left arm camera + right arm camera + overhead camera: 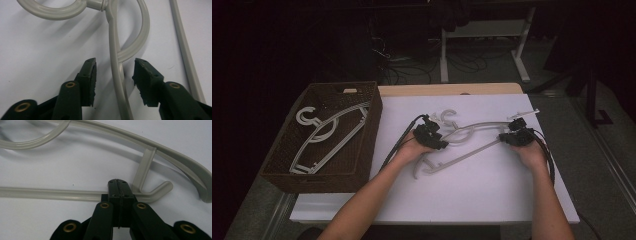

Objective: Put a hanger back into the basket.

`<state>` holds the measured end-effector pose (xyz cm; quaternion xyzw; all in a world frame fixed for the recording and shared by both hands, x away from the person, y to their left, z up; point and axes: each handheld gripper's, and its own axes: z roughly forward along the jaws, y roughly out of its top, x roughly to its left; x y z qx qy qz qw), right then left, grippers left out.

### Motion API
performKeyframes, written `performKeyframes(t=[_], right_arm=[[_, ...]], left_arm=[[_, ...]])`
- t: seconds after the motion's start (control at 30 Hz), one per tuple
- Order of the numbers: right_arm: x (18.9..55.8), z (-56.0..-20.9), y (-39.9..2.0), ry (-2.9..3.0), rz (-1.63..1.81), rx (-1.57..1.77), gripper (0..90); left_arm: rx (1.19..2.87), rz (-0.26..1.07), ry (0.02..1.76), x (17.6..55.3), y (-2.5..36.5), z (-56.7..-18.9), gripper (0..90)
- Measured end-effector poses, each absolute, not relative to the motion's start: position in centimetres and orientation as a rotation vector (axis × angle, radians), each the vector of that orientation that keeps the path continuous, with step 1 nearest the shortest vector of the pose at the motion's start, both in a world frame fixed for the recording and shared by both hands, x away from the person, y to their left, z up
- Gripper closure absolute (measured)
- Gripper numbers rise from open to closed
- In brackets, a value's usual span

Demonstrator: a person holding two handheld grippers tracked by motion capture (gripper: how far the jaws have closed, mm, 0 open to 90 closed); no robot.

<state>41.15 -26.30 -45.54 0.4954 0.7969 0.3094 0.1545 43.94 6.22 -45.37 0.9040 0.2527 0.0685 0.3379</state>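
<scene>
High view: pale grey plastic hanger [472, 140]

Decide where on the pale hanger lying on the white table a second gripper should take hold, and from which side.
Judging by its pose, grip the hanger on its thin neck below the hook, coming from above. It lies flat, and that narrow strip already runs between the left gripper's open pads. The right gripper is shut at the far corner by the bottom bar, so a neck grip would likely balance it.

No legible text or labels
</scene>
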Motion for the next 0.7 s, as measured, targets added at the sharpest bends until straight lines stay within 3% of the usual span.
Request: performKeyframes(t=[0.3,0.57,0.7], right_arm=[[41.1,-45.5,-26.3,2.287,0.881,1.414,89.2],[41.0,-45.2,-26.1,2.292,0.887,1.394,89.0],[40.6,-44.5,-25.7,2.303,0.907,1.374,82.8]], left_arm=[[2.382,0.215,0.636,43.6,5.8,-45.3,78.2],[2.372,0.228,0.690,43.5,5.8,-45.2,80.4],[2.369,0.232,0.700,43.6,6.1,-45.1,81.9]])
